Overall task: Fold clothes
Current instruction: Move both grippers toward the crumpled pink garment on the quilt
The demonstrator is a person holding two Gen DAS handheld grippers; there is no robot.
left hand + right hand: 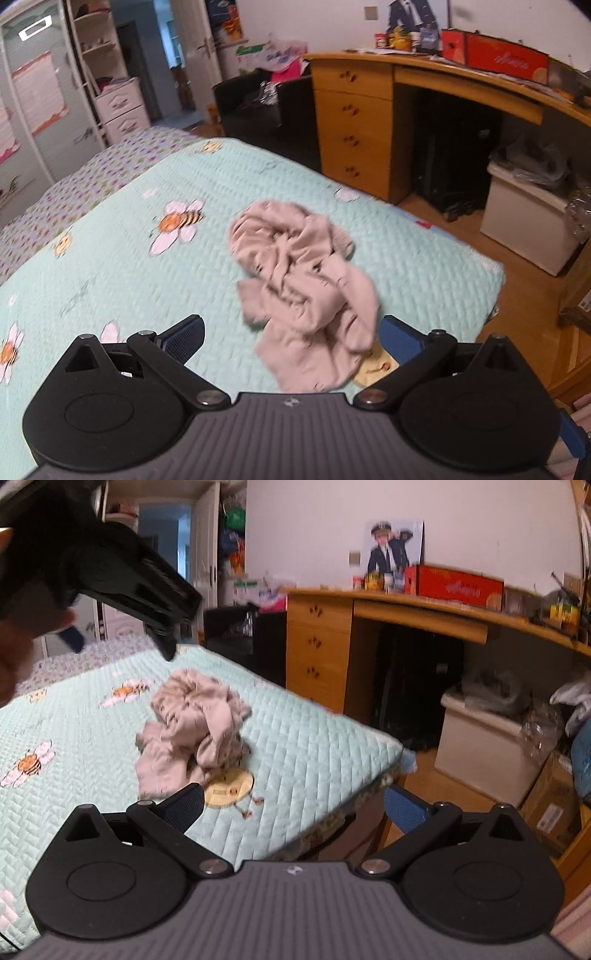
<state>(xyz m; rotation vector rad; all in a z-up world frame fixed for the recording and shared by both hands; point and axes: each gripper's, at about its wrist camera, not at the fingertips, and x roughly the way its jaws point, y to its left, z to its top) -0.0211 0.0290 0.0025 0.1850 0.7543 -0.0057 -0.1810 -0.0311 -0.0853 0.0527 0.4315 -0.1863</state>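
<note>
Left claw [291, 336], black linkage body with blue ribbed finger pads [184, 338]: jaws spread wide, nothing between the pads, unit held in the air and tilted downward. Right claw [293, 808], same construction: jaws spread wide, pads empty, also raised. In the right wrist view the left claw appears upper left, gripped by the person's hand [14, 653].
</note>
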